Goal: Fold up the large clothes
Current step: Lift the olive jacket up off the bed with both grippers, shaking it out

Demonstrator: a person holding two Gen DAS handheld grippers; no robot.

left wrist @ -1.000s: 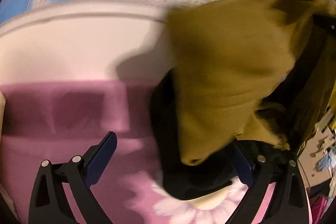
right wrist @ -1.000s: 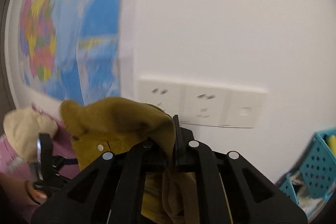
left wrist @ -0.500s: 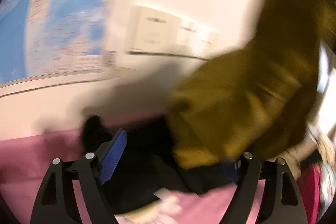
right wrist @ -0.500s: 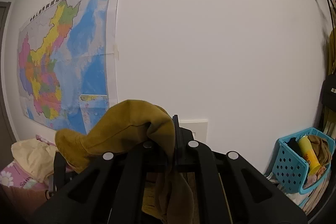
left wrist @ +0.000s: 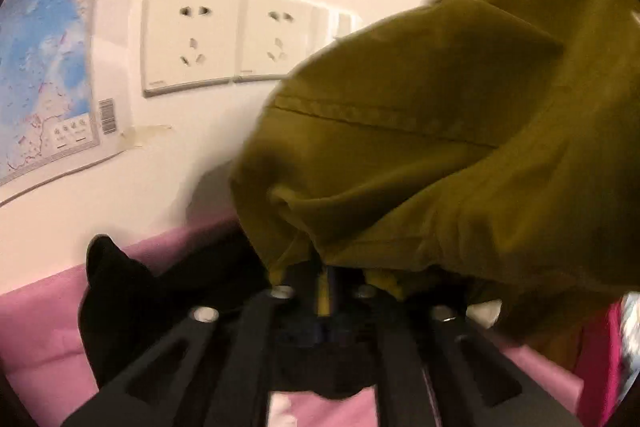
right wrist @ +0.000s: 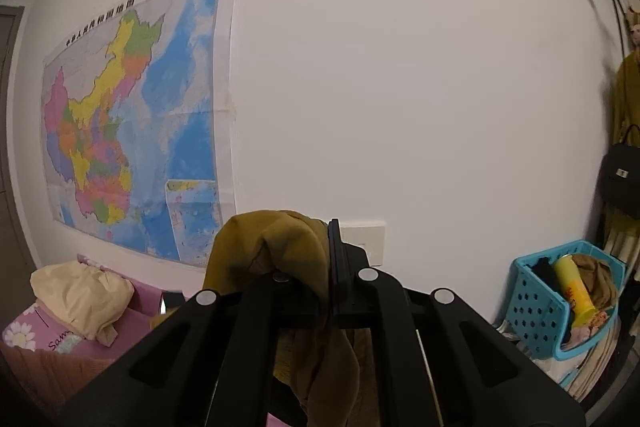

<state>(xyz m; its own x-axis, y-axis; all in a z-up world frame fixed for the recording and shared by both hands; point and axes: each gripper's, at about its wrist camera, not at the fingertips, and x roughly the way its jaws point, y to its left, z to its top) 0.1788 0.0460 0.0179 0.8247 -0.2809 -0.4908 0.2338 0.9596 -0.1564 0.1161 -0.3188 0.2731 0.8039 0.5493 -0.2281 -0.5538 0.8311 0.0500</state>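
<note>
An olive-green garment (left wrist: 440, 131) hangs in the air and fills the right half of the left wrist view. My left gripper (left wrist: 326, 287) is shut on its lower edge, the jaws closed together under the cloth. In the right wrist view my right gripper (right wrist: 330, 263) is shut on another bunch of the same garment (right wrist: 276, 251), held high in front of the white wall. The cloth drapes down between the gripper arms. A black garment (left wrist: 132, 291) lies on the pink bed cover (left wrist: 36, 339) below the left gripper.
A wall map (right wrist: 132, 123) hangs at left. Wall sockets (left wrist: 192, 39) are close ahead of the left gripper. A cream bundle (right wrist: 80, 295) lies on the pink flowered bed. A blue basket (right wrist: 560, 291) with a yellow bottle stands at right, and a black bag (right wrist: 622, 179) hangs above it.
My left gripper, open before, has closed on the olive garment and risen toward the wall sockets. My right gripper has lifted its end of the garment higher up the wall.
</note>
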